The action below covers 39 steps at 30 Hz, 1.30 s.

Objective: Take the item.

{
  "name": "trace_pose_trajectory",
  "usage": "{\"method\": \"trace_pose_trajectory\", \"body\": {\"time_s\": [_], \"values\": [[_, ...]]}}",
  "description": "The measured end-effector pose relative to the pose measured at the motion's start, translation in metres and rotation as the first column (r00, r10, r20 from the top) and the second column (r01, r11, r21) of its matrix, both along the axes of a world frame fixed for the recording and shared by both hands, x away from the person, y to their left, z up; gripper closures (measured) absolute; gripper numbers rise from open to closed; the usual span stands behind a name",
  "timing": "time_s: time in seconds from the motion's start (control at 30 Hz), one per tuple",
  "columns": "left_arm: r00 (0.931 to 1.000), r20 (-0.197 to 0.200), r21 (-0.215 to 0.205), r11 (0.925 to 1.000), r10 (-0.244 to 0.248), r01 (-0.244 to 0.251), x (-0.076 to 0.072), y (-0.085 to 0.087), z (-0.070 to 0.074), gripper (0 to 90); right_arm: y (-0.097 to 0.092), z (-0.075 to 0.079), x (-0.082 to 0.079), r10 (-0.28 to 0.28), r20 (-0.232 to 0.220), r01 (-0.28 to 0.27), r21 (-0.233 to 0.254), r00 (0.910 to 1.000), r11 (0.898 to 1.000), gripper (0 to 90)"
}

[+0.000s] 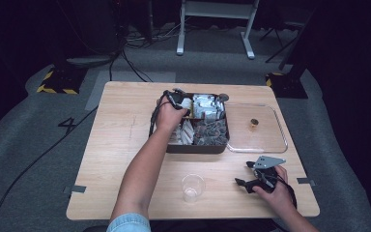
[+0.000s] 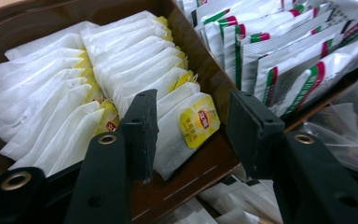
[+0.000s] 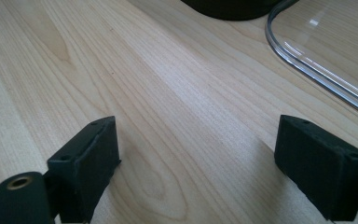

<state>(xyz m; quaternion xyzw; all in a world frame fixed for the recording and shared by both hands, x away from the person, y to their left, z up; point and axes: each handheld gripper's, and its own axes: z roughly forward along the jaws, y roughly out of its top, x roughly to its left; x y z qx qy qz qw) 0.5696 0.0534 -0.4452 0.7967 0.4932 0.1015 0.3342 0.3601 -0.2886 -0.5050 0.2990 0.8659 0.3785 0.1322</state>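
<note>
A dark brown compartment box (image 1: 198, 148) stands at the table's middle back. My left gripper (image 1: 176, 99) reaches down into its back left compartment, which holds a row of white tea bags (image 2: 51, 102) with yellow tags. In the left gripper view my left gripper (image 2: 192, 100) straddles the nearest tea bag (image 2: 186, 130). The left pad lies against the bag, and a small gap shows at the right pad. My right gripper (image 1: 244, 173) rests low over the wood at the front right. Its jaws (image 3: 198, 128) stand wide apart with nothing between them.
White sachets with red and green stripes (image 2: 279, 51) fill the neighbouring compartment. A clear plastic lid (image 1: 270, 141) lies right of the box with a small brown object (image 1: 254, 123) on it. A clear plastic cup (image 1: 192, 186) stands near the front edge.
</note>
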Motion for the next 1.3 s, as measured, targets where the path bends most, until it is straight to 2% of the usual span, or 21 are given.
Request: {"method": "trace_pose_trajectory", "body": {"time_s": [0.07,0.13,0.4,0.6,0.73,1.0,1.2,1.27,1.3], "values": [[1.0,0.005,0.019,0.9998,0.001,-0.001,0.002,0.0,-0.001,53.2,0.0,0.0,0.0,0.0,0.0,0.0,0.0,1.0,1.0,13.8],[1.0,0.005,0.019,0.9998,0.005,-0.005,0.003,0.001,-0.001,53.1,0.0,0.0,0.0,0.0,0.0,0.0,0.0,1.0,1.0,13.8],[0.9997,-0.022,0.026,0.9996,0.015,-0.014,0.01,0.001,-0.006,52.7,0.0,0.0,0.0,0.0,0.0,0.0,0.0,1.0,1.0,13.8],[0.9993,-0.037,0.045,0.999,0.0,0.001,0.011,-0.002,-0.009,50.8,0.0,0.0,0.0,0.0,-0.001,0.0,0.0,1.0,1.0,13.8],[0.9986,-0.053,0.07,0.9975,-0.007,0.01,0.01,-0.005,-0.009,57.4,0.0,0.0,0.0,0.0,-0.001,0.0,0.001,1.0,1.0,13.8],[0.9983,-0.054,0.107,0.9939,-0.023,0.029,0.005,-0.008,-0.005,65.0,0.0,0.0,0.0,0.0,0.002,0.0,0.0,1.0,1.0,13.8],[0.9958,-0.083,0.14,0.989,-0.037,0.048,0.007,-0.01,-0.007,75.9,0.0,0.0,0.0,0.0,0.002,0.0,0.0,1.0,1.0,13.8],[0.995,-0.092,0.138,0.9891,-0.039,0.051,0.007,-0.01,-0.008,82.9,0.0,0.0,0.0,0.0,0.002,0.0,0.0,1.0,1.0,13.8],[0.9931,-0.11,0.131,0.9899,-0.039,0.053,0.007,-0.01,-0.007,82.9,0.0,0.0,0.0,0.0,0.0,0.0,0.0,1.0,1.0,13.8]]}}
